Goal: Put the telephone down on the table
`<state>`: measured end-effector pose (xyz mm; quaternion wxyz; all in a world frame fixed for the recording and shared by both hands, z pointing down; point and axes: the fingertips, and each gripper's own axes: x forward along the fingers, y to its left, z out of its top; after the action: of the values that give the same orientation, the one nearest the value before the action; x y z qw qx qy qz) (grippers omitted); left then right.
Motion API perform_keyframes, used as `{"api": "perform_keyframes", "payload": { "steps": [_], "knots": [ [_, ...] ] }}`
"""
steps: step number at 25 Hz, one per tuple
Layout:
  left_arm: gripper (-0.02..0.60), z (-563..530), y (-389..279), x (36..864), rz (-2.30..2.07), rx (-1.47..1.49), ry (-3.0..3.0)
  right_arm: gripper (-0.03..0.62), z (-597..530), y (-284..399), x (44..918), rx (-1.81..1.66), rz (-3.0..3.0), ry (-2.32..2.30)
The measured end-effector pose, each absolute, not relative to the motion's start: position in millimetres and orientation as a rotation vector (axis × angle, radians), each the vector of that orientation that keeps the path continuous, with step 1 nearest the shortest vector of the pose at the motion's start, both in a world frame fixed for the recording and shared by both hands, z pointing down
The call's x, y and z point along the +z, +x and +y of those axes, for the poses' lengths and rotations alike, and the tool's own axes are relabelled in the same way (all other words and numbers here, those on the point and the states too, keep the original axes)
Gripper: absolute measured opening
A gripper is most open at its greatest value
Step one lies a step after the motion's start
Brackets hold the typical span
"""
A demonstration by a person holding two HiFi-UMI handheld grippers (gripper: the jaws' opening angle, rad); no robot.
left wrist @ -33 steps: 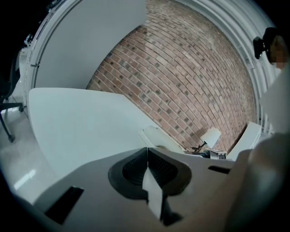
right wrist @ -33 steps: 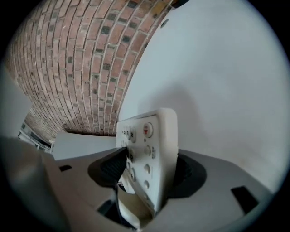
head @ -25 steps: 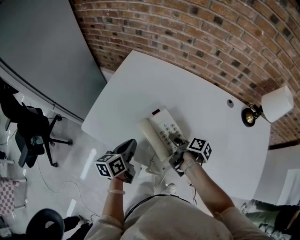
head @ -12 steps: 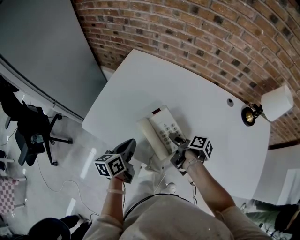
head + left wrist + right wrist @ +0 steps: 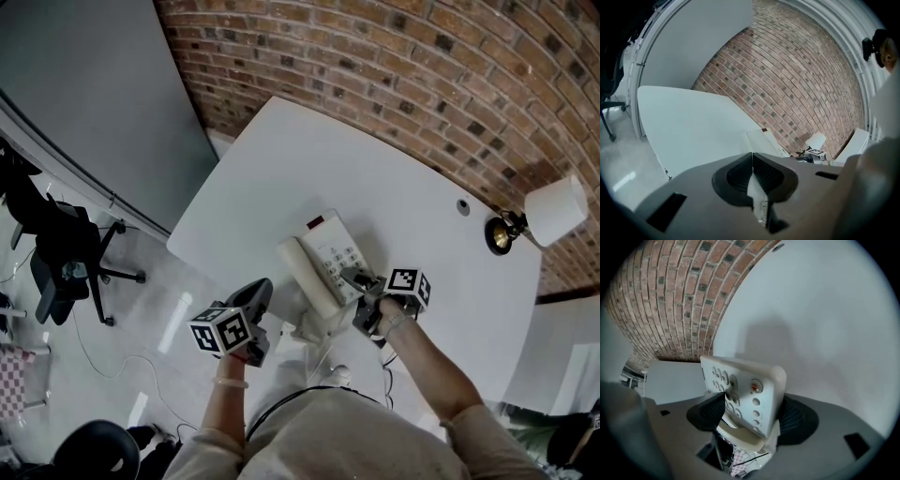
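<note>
A white desk telephone [image 5: 325,255], handset on its left side, lies at the near edge of the white table [image 5: 375,178]. My right gripper [image 5: 356,280] straddles its near right corner. In the right gripper view the telephone [image 5: 745,385] stands between the two dark pads [image 5: 708,411], which touch its keypad face and its back while the jaws are opening. My left gripper [image 5: 255,296] hangs off the table's near left edge, over the floor, shut and empty. The left gripper view shows its jaws [image 5: 752,168] pressed together, with the telephone [image 5: 764,140] beyond.
A brick wall [image 5: 422,66] runs along the table's far side. A lamp with a white shade [image 5: 553,211] stands at the table's right end, near a small round grommet [image 5: 462,206]. A black office chair [image 5: 61,258] stands on the floor at the left.
My right gripper has drawn back slightly toward the table's near edge. The telephone and the left gripper have stayed in place.
</note>
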<state>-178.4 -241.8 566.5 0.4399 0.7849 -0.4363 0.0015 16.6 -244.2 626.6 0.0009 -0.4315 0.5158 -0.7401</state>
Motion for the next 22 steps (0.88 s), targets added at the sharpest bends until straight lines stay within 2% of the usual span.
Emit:
{"api": "perform_keyframes", "payload": {
  "steps": [13,22],
  "knots": [
    [0.008,-235.0,-134.2,567.8,-0.997,0.079,2.005,0.36,-235.0,17.2,629.0,-2.356,1.768,-1.497],
    [0.006,-233.8,-142.4,568.8,-1.011,0.059,1.979,0.371,-231.3,16.7,629.3,-2.367,1.861,-1.508]
  ]
}}
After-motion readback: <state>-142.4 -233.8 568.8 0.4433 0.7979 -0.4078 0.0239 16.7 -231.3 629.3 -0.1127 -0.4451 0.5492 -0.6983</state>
